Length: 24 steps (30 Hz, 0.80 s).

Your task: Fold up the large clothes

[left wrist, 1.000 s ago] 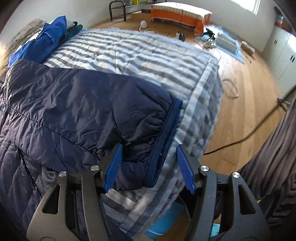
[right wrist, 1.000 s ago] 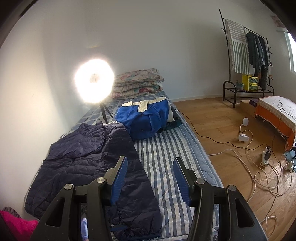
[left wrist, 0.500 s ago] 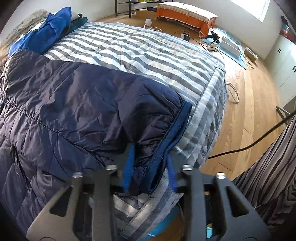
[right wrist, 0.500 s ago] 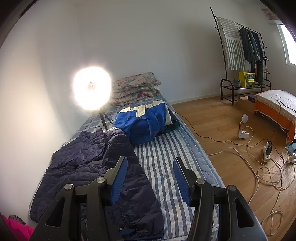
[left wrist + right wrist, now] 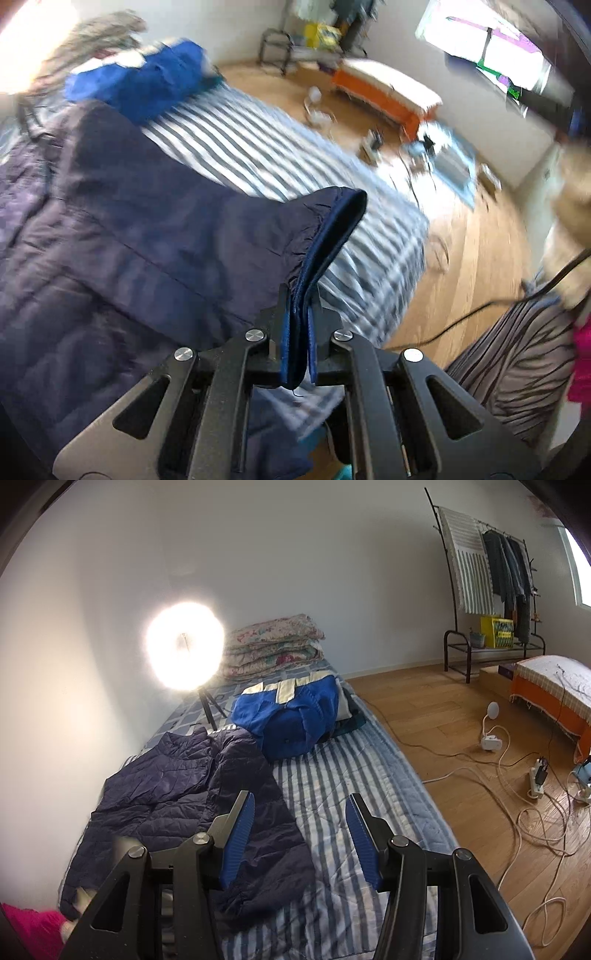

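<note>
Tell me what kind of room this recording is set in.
Most likely a bedroom in a home: a bed with a striped cover, folded quilts stacked at its head, and a clothes rack with hanging garments by the wall.

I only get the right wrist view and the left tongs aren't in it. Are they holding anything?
Observer: Yes. The left tongs are shut on the jacket.
Operator: Which part of it?
Observer: The sleeve's cuff, pinched at its near end. The rest sticks out past the pads.
</note>
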Each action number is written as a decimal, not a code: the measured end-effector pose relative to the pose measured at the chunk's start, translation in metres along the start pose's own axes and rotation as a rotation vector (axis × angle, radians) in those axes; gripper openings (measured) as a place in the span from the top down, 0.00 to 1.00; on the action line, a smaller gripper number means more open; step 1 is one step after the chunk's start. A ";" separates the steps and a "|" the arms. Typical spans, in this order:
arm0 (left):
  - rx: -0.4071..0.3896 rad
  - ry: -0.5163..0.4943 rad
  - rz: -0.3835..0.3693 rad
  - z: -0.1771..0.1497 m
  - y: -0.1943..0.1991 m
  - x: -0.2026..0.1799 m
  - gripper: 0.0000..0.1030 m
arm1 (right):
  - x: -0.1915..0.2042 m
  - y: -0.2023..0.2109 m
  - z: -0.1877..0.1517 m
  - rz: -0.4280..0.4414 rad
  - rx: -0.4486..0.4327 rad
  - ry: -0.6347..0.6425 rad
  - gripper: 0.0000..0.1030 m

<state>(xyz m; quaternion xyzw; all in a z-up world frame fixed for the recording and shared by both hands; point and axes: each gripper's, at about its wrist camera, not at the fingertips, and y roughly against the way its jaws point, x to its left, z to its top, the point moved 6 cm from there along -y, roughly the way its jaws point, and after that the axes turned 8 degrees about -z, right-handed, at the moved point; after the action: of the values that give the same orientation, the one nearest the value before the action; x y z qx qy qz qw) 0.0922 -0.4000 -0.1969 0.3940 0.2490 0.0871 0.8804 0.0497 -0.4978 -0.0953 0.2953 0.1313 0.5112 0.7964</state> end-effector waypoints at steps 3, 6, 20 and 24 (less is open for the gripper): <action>-0.084 0.067 0.018 0.017 0.043 0.035 0.95 | 0.016 -0.010 -0.001 0.014 0.025 0.025 0.48; -0.161 0.111 0.071 0.028 0.084 0.076 0.95 | 0.041 -0.021 -0.002 0.026 0.045 0.075 0.48; -0.397 0.367 0.323 0.004 0.222 0.278 0.95 | 0.149 -0.131 0.007 0.081 0.186 0.303 0.55; -0.427 0.424 0.382 -0.010 0.241 0.328 0.95 | 0.172 -0.205 0.000 0.141 0.337 0.303 0.70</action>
<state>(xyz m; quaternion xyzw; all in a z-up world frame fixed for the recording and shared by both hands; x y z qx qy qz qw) 0.3801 -0.1162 -0.1463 0.2138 0.3240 0.3800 0.8396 0.2766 -0.4061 -0.2036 0.3522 0.3118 0.5749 0.6695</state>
